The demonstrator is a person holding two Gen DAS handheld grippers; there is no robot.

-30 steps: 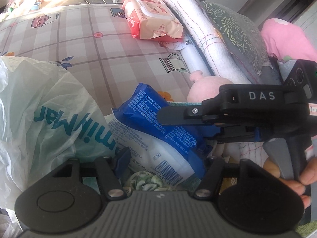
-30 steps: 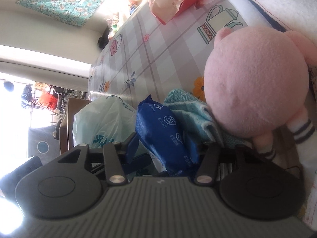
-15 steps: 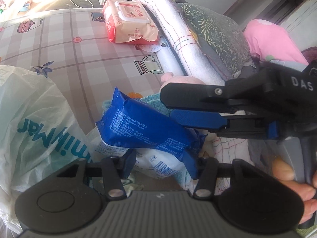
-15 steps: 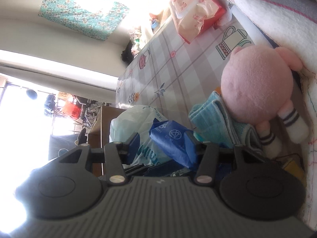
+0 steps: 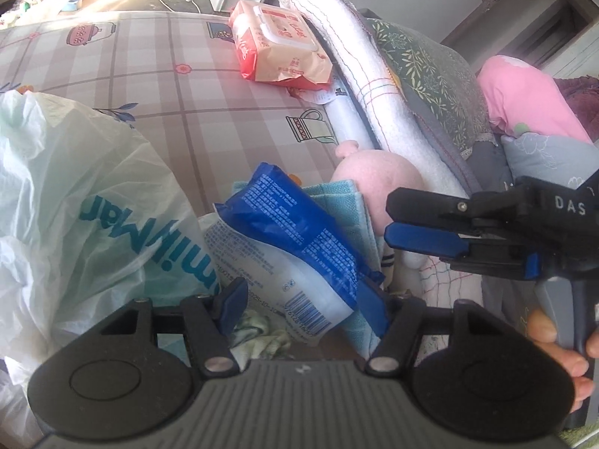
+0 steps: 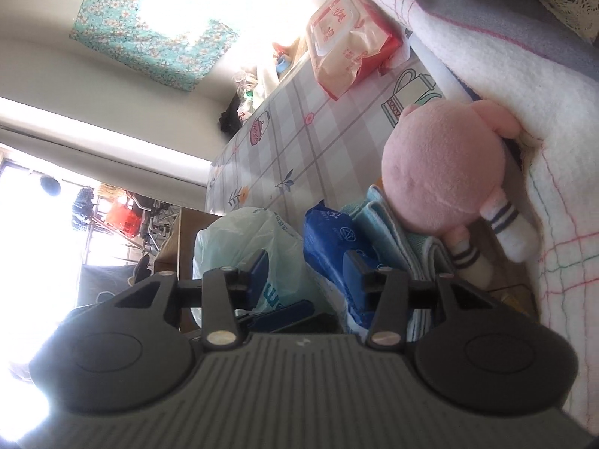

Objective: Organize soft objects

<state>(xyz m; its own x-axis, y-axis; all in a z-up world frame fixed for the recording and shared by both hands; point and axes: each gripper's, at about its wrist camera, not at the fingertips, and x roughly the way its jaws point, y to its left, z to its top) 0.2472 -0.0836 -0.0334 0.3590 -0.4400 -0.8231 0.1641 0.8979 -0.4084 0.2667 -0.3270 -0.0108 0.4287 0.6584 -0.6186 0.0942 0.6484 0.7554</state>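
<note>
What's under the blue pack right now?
The blue pack lies on a white pack with a barcode, its upper side leaning on the folded teal towel. A green-white cloth peeks out lower down; what's beneath that is hidden.

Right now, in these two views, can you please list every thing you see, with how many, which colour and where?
tissue pack: one, blue and white, between the bag and the towel, its near end between the left jaws.
plastic bag: one, pale green-white, left of the pack.
towel: one, light blue, folded, under the plush toy.
plush toy: one, pink, against the blanket.
wet wipes pack: one, red and cream, far end of the cloth.
checked cloth: one, grey-pink, under everything.
white blanket: one, rolled, right side.
left gripper: one, black and blue.
right gripper: one, empty, beside the toy.
hand: one, holding the right gripper.
</note>
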